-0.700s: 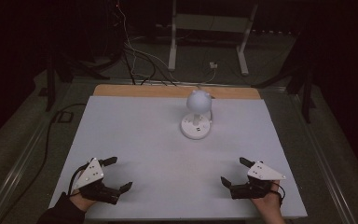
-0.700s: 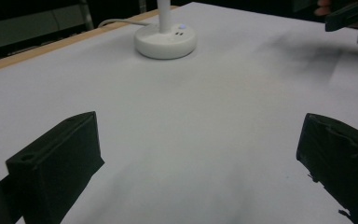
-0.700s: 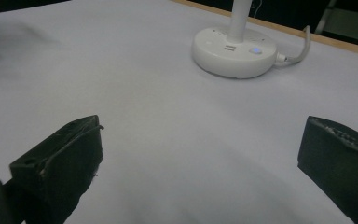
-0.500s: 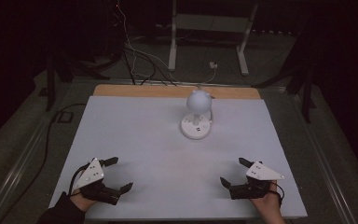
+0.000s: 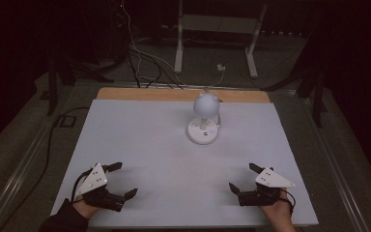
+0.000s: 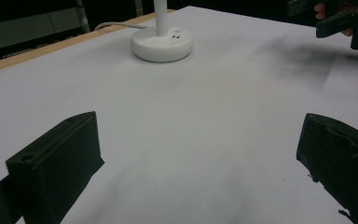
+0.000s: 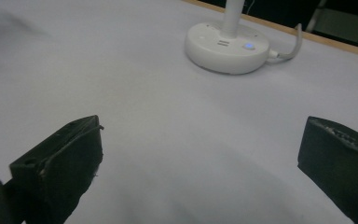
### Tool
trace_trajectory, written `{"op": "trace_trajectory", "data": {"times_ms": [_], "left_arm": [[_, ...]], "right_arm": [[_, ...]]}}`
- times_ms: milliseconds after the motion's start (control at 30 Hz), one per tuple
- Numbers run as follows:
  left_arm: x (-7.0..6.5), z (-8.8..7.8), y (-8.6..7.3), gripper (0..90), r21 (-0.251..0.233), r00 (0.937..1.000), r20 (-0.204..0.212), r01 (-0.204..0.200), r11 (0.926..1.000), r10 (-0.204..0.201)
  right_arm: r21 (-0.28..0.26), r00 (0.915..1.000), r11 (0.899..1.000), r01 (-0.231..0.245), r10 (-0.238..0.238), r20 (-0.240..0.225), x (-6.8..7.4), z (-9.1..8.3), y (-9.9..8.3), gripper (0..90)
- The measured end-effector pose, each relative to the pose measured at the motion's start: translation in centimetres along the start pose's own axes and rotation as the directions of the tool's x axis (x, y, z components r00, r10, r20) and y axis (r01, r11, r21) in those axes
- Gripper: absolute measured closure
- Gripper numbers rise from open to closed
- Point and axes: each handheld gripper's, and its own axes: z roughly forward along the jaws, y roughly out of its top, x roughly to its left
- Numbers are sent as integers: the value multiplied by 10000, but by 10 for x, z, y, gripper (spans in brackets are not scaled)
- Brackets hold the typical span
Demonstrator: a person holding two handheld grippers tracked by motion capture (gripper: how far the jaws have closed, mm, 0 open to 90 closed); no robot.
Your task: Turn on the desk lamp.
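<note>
Lamp (image 5: 203, 121) unmoved, left tool (image 5: 120, 180) and right tool (image 5: 243, 177) still spread, holding nothing.

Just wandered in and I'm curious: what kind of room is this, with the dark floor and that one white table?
Probably a lab or recording workspace: a white table bearing just a desk lamp, loose cables on the floor behind, and a person holding a left gripper and right gripper.

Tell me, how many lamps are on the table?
1. The white lamp stands alone at the far middle of the table, near the wooden edge, well ahead of the left gripper and right gripper. Nothing on the table could hide another.
</note>
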Motion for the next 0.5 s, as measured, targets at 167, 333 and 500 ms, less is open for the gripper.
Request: {"op": "trace_trajectory", "data": {"times_ms": [167, 333, 500], "left_arm": [[1, 0, 0, 4, -8, 10000, 9, 30, 10000, -30], [1, 0, 0, 4, -9, 10000, 13, 73, 10000, -73], [1, 0, 0, 4, -1, 10000, 3, 52, 10000, -52]], "right_arm": [[-2, 9995, 9999, -152, 152, 267, -1, -1, 1, 0], [221, 9985, 9992, -325, 315, 455, 1, -2, 3, 0], [315, 9964, 9981, -529, 507, 675, 2, -5, 9, 0]]}}
